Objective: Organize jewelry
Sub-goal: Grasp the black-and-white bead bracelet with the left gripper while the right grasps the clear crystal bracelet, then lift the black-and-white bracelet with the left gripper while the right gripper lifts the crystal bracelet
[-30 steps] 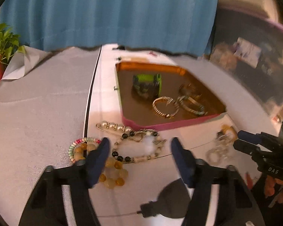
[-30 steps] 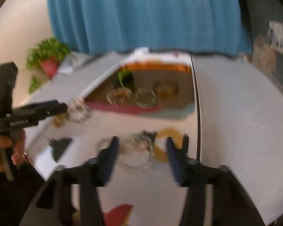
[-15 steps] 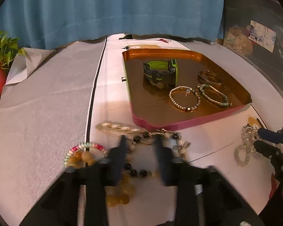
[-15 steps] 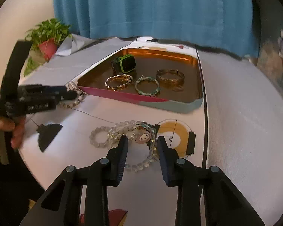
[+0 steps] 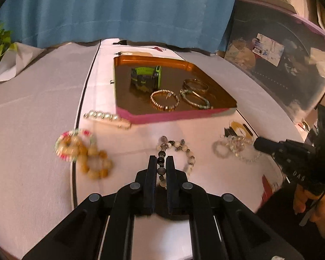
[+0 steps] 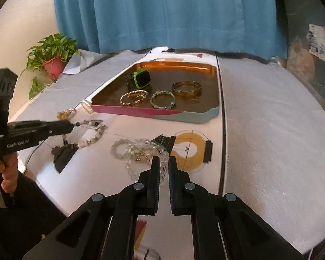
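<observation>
My left gripper (image 5: 161, 159) is shut on a black-and-white bead bracelet (image 5: 185, 149) that lies on the white table; it also shows in the right wrist view (image 6: 86, 142). My right gripper (image 6: 164, 160) is shut on a clear crystal bracelet (image 6: 140, 149), seen in the left wrist view (image 5: 234, 147) too. The shallow tray (image 5: 175, 116) behind holds a green watch (image 5: 146, 77) and three bracelets (image 5: 164, 100).
A pearl bracelet (image 5: 107, 118) lies by the tray's left corner. An amber bead bracelet (image 5: 93, 159) and a pink-green bead ring (image 5: 74, 142) lie at left. A yellow printed circle (image 6: 189, 149) marks the table. A potted plant (image 6: 52, 59) stands far left.
Both grippers have closed from open. The left has shut on the black-and-white bracelet and dragged it right, away from the pearl one. The right has shut on the crystal bracelet.
</observation>
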Motion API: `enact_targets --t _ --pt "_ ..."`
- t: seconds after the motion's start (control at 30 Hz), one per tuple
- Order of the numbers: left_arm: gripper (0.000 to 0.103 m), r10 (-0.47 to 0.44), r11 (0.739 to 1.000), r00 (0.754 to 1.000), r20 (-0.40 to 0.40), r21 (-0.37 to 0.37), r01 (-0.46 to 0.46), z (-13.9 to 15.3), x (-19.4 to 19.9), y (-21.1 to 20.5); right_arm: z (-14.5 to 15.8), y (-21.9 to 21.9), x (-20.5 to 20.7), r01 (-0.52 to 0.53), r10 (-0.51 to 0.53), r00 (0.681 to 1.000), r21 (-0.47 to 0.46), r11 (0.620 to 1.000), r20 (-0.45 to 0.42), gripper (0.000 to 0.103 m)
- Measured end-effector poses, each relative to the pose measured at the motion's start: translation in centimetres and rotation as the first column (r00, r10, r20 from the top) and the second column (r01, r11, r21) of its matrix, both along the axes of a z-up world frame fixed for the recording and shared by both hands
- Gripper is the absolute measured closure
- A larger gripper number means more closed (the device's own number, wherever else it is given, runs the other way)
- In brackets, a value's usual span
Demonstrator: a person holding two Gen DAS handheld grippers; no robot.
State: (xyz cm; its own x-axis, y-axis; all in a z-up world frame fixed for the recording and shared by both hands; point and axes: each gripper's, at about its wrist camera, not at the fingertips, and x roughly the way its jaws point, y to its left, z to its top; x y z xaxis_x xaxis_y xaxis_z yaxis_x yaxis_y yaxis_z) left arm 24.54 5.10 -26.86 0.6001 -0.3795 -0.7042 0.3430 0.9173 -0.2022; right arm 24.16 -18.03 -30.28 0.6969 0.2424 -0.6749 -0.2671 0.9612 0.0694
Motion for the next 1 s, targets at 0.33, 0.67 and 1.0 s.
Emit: enact_targets --t 0.33,0.67,1.0 --pt "0.083 0.013 0.998 1.0 -0.025 0.062 -0.011 -1.1 0.4 -0.1 0.7 2.5 -0.5 -0.11 0.111 0.993 -0.015 0.994 0.044 0.091" --pt "0.083 -0.035 0.985 0.999 0.001 0.169 0.034 -1.7 1.2 -1.4 -1.4 4.4 0.6 -0.158 0.155 0.987 -0.097 0.983 -0.029 0.075" --pt "0.098 0.005 0.997 0.996 -0.086 -0.073 -0.011 0.1 1.9 0.6 1.2 1.7 2.0 -0.073 0.073 0.997 -0.012 0.997 -0.003 0.095"
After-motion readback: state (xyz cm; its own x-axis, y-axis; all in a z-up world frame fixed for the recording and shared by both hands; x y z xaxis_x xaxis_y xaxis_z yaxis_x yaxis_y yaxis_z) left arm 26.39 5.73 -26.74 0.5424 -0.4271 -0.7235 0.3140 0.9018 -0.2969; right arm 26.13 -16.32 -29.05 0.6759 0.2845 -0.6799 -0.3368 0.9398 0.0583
